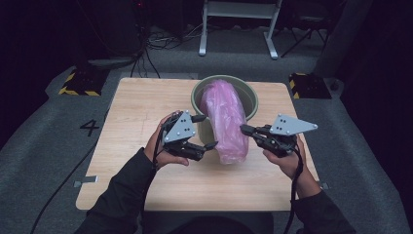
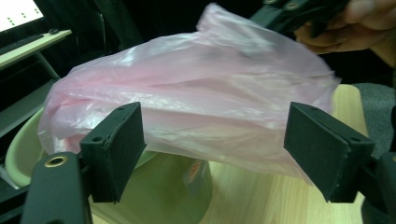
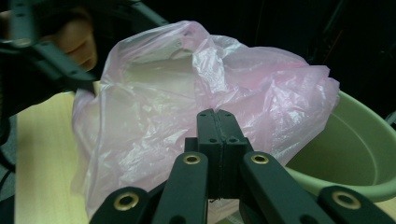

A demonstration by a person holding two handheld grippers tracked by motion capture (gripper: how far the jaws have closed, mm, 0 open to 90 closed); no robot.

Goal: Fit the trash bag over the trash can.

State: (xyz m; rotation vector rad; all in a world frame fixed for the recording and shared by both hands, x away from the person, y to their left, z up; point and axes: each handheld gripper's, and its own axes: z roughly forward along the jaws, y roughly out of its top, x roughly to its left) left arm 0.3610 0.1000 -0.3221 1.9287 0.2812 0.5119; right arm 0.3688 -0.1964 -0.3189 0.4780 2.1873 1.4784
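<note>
A pink plastic bag (image 1: 224, 117) lies half in a pale green bucket (image 1: 248, 90) and spills over its front rim onto the wooden table (image 1: 141, 102). My left gripper (image 1: 209, 130) stands open at the bag's left side. In the left gripper view its jaws straddle the bag (image 2: 201, 93) above the bucket (image 2: 163, 196) without touching it. My right gripper (image 1: 242, 128) is at the bag's right side. Its jaws (image 3: 217, 114) are shut, and the film's creases (image 3: 154, 107) run into their tip. The bucket's rim (image 3: 359, 154) curves away at the right.
The bucket stands at the far middle of the table, with bare wood to its left and in front. Beyond the table are a white frame (image 1: 238, 29), two yellow-and-black blocks (image 1: 80, 83) (image 1: 307, 83) and floor cables. A lit screen (image 2: 16, 11) stands far off.
</note>
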